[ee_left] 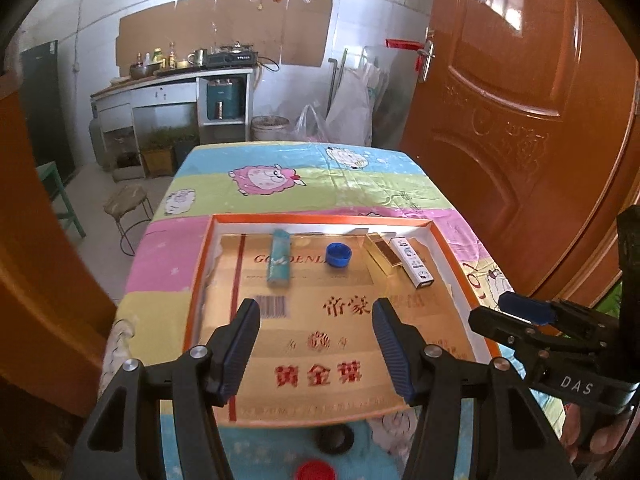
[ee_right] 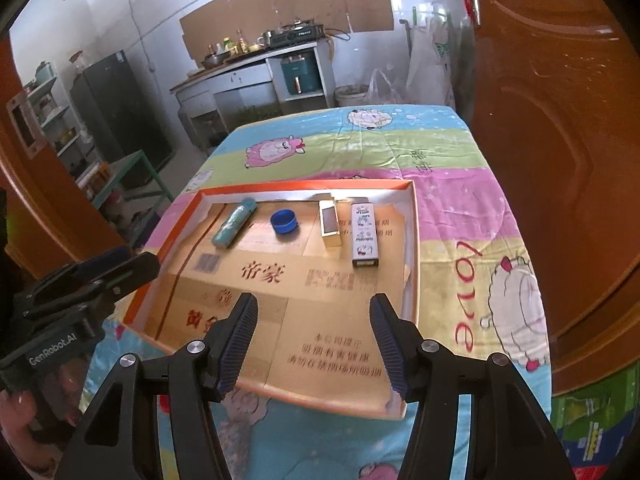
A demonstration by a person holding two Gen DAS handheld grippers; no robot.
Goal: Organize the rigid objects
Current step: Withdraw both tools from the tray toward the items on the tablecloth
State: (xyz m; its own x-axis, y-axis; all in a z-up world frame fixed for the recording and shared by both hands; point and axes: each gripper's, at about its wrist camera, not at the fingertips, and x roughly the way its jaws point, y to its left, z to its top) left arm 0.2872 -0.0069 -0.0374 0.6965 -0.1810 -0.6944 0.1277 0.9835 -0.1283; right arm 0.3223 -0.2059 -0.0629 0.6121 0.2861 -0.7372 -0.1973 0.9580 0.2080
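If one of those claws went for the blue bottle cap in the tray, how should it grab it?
Across the rim, from above. The blue bottle cap sits open side up on the tray floor, round and low, so fingers can straddle opposite sides of its wall. There is free space between it and the teal lighter and gold box.

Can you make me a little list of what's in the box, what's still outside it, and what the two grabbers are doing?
box: orange-rimmed tray on the cartoon cloth
in box, left to right: teal lighter, blue cap, gold box, white lighter
how they sit: in a row along the far side, apart from each other
outside box: red cap and black ring on the cloth by the near edge
left gripper: jaws open, empty
right gripper: jaws open, empty
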